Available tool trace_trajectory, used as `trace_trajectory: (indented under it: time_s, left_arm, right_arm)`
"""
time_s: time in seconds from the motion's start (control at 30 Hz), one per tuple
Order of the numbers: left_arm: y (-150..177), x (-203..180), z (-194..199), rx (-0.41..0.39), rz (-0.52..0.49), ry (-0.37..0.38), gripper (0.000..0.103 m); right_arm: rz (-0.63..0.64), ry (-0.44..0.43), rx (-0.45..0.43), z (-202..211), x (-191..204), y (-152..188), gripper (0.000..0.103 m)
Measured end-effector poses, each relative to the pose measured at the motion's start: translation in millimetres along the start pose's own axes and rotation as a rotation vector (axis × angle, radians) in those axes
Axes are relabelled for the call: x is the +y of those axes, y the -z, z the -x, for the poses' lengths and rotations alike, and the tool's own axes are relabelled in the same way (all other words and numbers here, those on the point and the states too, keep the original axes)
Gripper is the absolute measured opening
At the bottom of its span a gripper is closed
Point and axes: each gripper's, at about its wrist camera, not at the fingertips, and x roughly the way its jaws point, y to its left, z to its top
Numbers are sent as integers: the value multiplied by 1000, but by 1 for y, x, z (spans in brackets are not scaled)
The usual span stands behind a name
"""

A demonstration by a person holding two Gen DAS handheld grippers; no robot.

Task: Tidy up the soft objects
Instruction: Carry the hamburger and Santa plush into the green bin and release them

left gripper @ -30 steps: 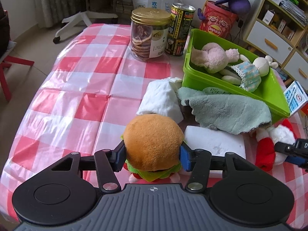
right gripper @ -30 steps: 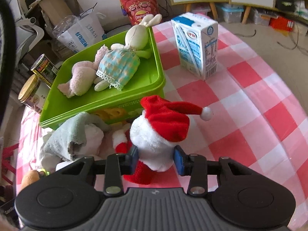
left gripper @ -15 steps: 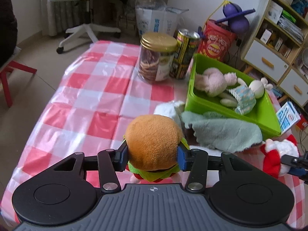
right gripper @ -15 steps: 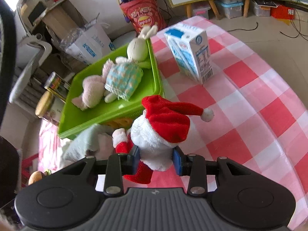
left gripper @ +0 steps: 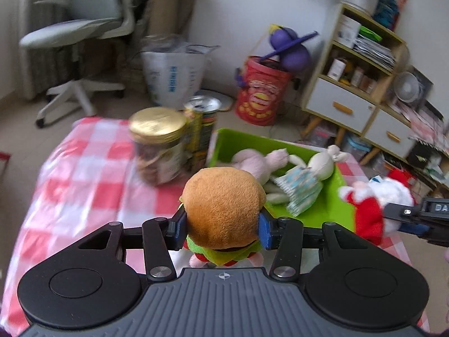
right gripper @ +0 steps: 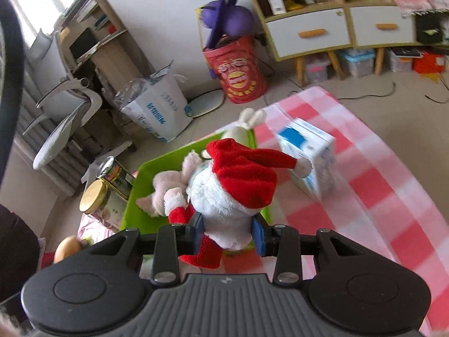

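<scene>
Left hand-held gripper [left gripper: 221, 226] clamping plush burger [left gripper: 223, 206], right hand-held gripper [right gripper: 228, 237] clamping Santa plush [right gripper: 233, 188]

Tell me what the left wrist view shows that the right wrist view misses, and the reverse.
Only the left wrist view: the left gripper clamping the burger plush.
Only the right wrist view: the milk carton on the checked cloth.
Both: the green bin with two plush rabbits, the gold-lidded jar, and the Santa plush held in the right gripper.
</scene>
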Motion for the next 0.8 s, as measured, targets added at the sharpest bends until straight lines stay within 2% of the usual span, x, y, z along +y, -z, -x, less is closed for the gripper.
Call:
trace_trajectory:
  time_s: [0.17, 0.47, 0.63, 0.8]
  left_arm:
    - [-18, -21, -51, 72, -75, 50, 49]
    - [-19, -36, -134, 219, -151, 29, 49]
    - [-17, -33, -148, 211, -142, 39, 49]
    - [-22, -33, -155, 196, -128, 58, 51]
  right_arm:
    - [71, 21, 29, -36, 14, -9, 21]
    - [238, 112, 73, -100, 35, -14, 21]
    - [321, 160, 62, -119, 36, -8, 21]
    - [309, 141, 10, -124, 31, -10, 21]
